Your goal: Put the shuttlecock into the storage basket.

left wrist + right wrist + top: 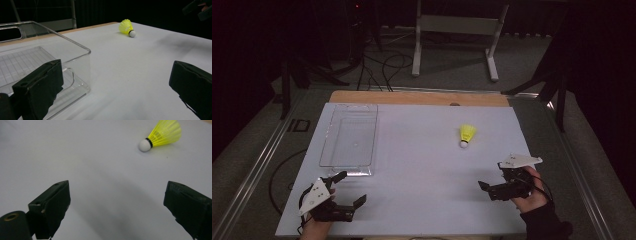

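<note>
One yellow shuttlecock [467,134]; one clear plastic tray [328,145]; one white table [422,170]; two tongs.

1. The left gripper [346,189] is black, topped by a pale grey three-cornered plate with small dark dots on it.
2. The right gripper [493,178] is built the same, black with its own grey plate.
3. A thin black cable loops from each.
4. Up close, the jaws are blocky, matte black pads with scuffed, ragged edges.
5. The right hand [530,192] emerges from a black sleeve [544,224].
</note>
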Available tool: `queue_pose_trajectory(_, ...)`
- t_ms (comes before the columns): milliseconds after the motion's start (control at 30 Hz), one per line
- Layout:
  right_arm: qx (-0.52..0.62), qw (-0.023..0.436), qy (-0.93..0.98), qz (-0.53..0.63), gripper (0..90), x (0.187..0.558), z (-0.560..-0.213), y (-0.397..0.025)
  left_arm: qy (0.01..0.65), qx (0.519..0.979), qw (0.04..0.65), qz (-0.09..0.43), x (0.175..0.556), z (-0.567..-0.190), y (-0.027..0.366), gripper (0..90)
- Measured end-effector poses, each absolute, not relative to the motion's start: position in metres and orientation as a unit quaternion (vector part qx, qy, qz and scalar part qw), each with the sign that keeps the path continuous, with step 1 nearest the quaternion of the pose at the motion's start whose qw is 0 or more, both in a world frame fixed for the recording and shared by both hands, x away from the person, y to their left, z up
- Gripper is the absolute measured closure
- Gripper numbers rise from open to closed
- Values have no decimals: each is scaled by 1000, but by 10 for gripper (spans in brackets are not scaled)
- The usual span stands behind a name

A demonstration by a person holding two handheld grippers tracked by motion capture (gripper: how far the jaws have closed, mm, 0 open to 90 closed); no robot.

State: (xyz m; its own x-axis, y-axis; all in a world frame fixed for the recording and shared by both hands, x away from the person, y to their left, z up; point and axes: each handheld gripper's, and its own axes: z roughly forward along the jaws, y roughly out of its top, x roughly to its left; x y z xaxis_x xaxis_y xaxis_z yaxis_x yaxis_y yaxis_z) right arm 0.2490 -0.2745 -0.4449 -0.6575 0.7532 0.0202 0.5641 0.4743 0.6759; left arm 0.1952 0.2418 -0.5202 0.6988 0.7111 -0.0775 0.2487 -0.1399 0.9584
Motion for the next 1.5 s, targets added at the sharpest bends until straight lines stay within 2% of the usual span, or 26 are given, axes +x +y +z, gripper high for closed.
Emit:
queue_pose_trajectory(833,415,66,888,189,73,264,-454,-246,331,730,563,202,196,-521,241,3)
queue_pose_trajectory(1367,423,34,896,133,73,279,-467,-233,332,730,562,203,196,-521,242,3)
queue_pose_trajectory(1500,444,39,890,100,83,283,-472,-224,332,729,563,203,196,-521,242,3)
